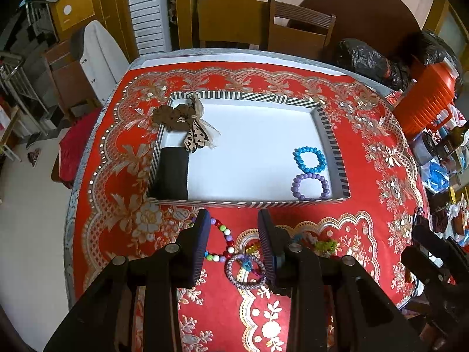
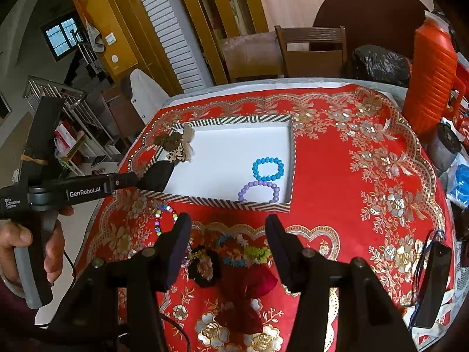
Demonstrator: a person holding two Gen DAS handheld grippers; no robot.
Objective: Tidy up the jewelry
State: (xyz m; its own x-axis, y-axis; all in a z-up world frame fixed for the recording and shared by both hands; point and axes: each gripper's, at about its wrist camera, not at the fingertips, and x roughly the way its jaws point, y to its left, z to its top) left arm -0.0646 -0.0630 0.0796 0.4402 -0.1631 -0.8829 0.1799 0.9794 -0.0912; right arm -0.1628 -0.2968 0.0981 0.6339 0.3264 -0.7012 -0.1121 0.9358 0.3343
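A striped-rim white tray (image 1: 252, 204) (image 2: 234, 204) holds a blue bead bracelet (image 1: 309, 158) (image 2: 268, 168), a purple bead bracelet (image 1: 310, 187) (image 2: 259, 192), a brown scrunchie (image 1: 173, 117) with a leopard bow (image 1: 195, 139) and a black cloth (image 1: 173, 173). My left gripper (image 1: 234, 234) is open above a multicolour bead bracelet (image 1: 224, 234) and a purple-grey bangle (image 1: 244, 270) on the red cloth. My right gripper (image 2: 228, 240) is open over a pile of flower bands (image 2: 243, 252), a dark scrunchie (image 2: 202, 268) and a red bow (image 2: 249, 290).
An orange ribbed jug (image 2: 431, 79) and jars stand at the right table edge. A black device (image 2: 431, 281) lies at the front right. Black bags (image 1: 366, 58) and chairs (image 1: 299, 26) are behind the table. The left gripper's handle (image 2: 73, 190) reaches in from the left.
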